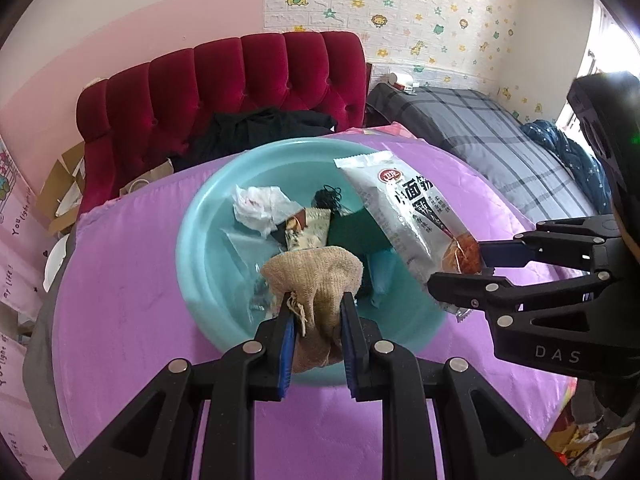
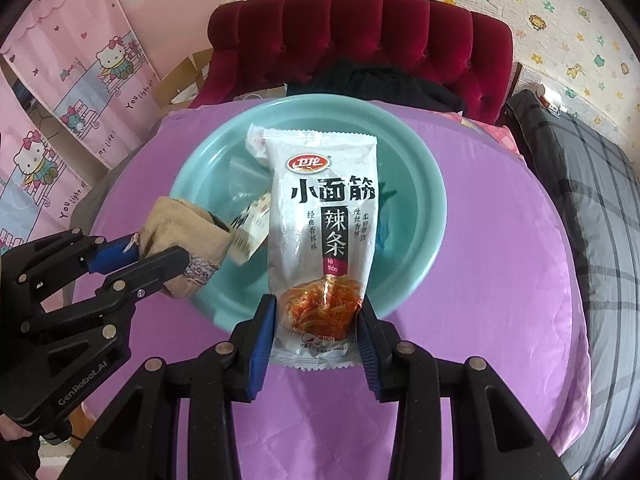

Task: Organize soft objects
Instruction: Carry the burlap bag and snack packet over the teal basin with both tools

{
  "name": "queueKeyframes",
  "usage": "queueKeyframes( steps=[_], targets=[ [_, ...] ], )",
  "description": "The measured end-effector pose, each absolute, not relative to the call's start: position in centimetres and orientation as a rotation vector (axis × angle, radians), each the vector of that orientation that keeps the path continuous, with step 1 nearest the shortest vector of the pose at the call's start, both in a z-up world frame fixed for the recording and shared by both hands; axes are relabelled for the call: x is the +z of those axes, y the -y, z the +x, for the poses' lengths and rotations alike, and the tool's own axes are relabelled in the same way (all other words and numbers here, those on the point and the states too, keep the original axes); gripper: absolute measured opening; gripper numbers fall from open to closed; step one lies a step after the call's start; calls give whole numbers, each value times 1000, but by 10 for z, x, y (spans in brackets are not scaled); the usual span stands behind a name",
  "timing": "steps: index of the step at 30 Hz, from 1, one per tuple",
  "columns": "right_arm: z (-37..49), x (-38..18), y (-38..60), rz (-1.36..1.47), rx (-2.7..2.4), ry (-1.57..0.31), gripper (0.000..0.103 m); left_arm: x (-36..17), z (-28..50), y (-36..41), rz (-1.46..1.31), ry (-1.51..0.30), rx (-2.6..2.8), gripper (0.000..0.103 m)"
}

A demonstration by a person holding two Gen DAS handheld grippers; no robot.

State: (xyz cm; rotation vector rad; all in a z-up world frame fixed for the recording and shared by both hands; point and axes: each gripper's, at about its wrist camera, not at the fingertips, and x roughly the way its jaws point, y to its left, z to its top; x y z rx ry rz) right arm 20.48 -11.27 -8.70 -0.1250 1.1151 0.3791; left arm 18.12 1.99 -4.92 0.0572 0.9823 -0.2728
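Note:
My left gripper (image 1: 318, 300) is shut on a beige knitted cloth (image 1: 316, 272), held above the near rim of a teal basin (image 1: 200, 248). My right gripper (image 2: 320, 312) is shut on the lower end of a silver-white snack packet (image 2: 324, 208), which hangs over the basin (image 2: 424, 184). In the left wrist view the right gripper (image 1: 460, 268) comes in from the right with the packet (image 1: 404, 212). In the right wrist view the left gripper (image 2: 160, 252) holds the cloth (image 2: 184, 228) at the left.
In the basin lie crumpled white plastic (image 1: 260, 208), a small packet (image 1: 306, 228), a dark green cloth (image 1: 352, 232) and a black hair tie (image 1: 328, 196). A purple cover (image 1: 132, 280) spreads over the table. Behind are a red tufted headboard (image 1: 224, 80), black clothes (image 1: 260, 128) and a plaid bed (image 1: 500, 136).

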Motion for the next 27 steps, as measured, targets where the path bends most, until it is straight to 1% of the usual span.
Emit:
queueKeyframes(
  steps=[18, 27],
  targets=[
    [295, -123, 107, -81, 363, -1169, 42, -86, 252, -18, 66, -1016, -281, 22],
    [309, -133, 101, -88, 366, -1180, 42, -93, 267, -14, 68, -1027, -271, 22]
  ],
)
